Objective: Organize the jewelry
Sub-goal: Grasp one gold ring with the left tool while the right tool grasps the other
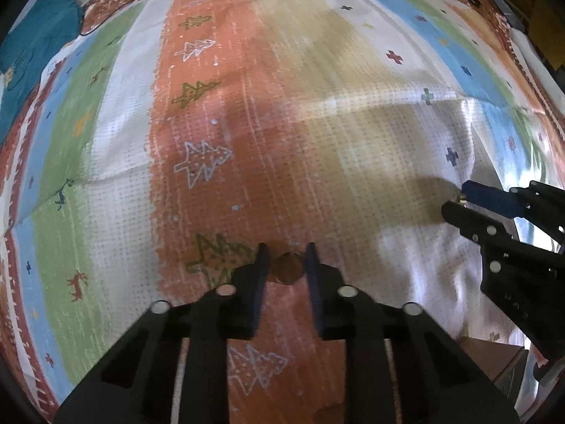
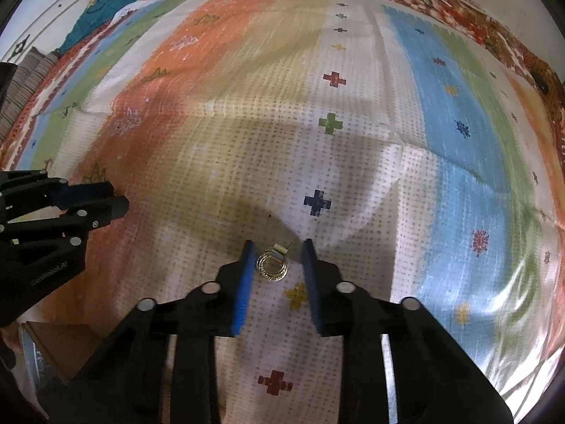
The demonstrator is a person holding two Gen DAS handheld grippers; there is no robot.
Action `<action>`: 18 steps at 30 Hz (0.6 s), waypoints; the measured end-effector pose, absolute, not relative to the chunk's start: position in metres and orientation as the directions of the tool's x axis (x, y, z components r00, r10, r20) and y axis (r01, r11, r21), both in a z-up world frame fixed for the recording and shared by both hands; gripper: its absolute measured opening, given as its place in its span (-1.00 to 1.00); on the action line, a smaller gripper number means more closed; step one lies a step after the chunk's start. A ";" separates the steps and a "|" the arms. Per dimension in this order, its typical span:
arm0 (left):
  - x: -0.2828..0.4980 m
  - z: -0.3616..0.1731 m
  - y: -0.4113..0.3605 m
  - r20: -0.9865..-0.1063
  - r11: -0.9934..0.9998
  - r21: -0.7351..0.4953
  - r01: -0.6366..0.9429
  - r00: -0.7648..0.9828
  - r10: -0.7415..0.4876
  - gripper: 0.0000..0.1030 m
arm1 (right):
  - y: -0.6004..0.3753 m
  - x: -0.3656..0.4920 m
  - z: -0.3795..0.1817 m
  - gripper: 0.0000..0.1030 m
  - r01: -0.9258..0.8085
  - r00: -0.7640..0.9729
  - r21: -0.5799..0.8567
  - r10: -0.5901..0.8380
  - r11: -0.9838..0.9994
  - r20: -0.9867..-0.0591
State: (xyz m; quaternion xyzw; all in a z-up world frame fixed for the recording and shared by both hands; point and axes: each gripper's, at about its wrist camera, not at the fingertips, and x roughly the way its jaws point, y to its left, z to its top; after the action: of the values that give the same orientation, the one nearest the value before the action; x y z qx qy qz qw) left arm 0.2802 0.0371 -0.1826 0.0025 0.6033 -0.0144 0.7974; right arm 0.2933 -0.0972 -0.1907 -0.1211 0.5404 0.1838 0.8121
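A small brown round piece (image 1: 289,268) lies on the orange stripe of the patterned sheet (image 1: 317,123). My left gripper (image 1: 287,259) points down at it, and both blue pads meet its sides. A gold hoop earring (image 2: 272,265) with a small clip lies on the white dotted stripe, also visible as a gold earring (image 1: 460,198). My right gripper (image 2: 278,256) straddles it. The left pad (image 2: 247,275) touches the hoop, while a strip of cloth shows between the hoop and the other pad. The left gripper (image 2: 118,203) appears at the left edge of the right wrist view.
The colourful striped sheet (image 2: 459,141) covers the whole surface, with creases. A teal cloth (image 1: 35,39) (image 2: 116,3) lies at the far left corner. A brown box edge (image 1: 494,353) (image 2: 60,346) sits at the near edge between the two grippers.
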 end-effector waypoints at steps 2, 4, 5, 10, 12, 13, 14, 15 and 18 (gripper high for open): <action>0.280 -0.183 0.033 -0.962 0.999 -0.005 0.035 0.273 -0.014 -0.65 | -0.095 0.291 -0.191 -0.68 -0.444 0.348 0.017 0.190 0.896 -0.918; 0.278 -0.182 0.030 -0.961 0.999 0.003 0.044 0.275 -0.009 -0.65 | -0.094 0.288 -0.191 -0.68 -0.453 0.359 0.005 0.188 0.891 -0.914; 0.276 -0.181 0.029 -0.961 0.999 -0.001 0.041 0.276 -0.013 -0.65 | -0.095 0.288 -0.191 -0.69 -0.451 0.359 0.009 0.191 0.892 -0.914; 0.269 -0.170 0.025 -0.954 0.999 -0.004 0.045 0.299 -0.017 -0.65 | -0.100 0.286 -0.180 -0.69 -0.434 0.374 0.028 0.208 0.901 -0.904; 0.265 -0.163 0.026 -0.952 0.999 -0.006 0.041 0.305 -0.018 -0.65 | -0.099 0.282 -0.174 -0.69 -0.441 0.386 0.026 0.216 0.897 -0.897; 0.263 -0.161 0.027 -0.951 0.999 -0.005 0.041 0.307 -0.017 -0.65 | -0.099 0.280 -0.172 -0.69 -0.444 0.391 0.022 0.216 0.896 -0.894; 0.261 -0.158 0.027 -0.950 0.999 -0.001 0.039 0.313 -0.013 -0.65 | -0.098 0.278 -0.169 -0.69 -0.447 0.397 0.019 0.217 0.894 -0.892; 0.259 -0.155 0.029 -0.949 0.999 -0.002 0.035 0.316 -0.013 -0.65 | -0.097 0.276 -0.166 -0.69 -0.449 0.401 0.019 0.220 0.893 -0.889; 0.255 -0.148 0.036 -0.945 1.000 -0.016 0.021 0.326 -0.022 -0.65 | -0.097 0.269 -0.158 -0.69 -0.452 0.414 0.028 0.237 0.892 -0.879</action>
State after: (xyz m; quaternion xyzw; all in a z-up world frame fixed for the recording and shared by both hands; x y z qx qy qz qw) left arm 0.2545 0.0355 -0.1482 -0.0005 0.5805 -0.0134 0.8141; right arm 0.2692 -0.0969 -0.1581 -0.1074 0.5004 0.2065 0.8339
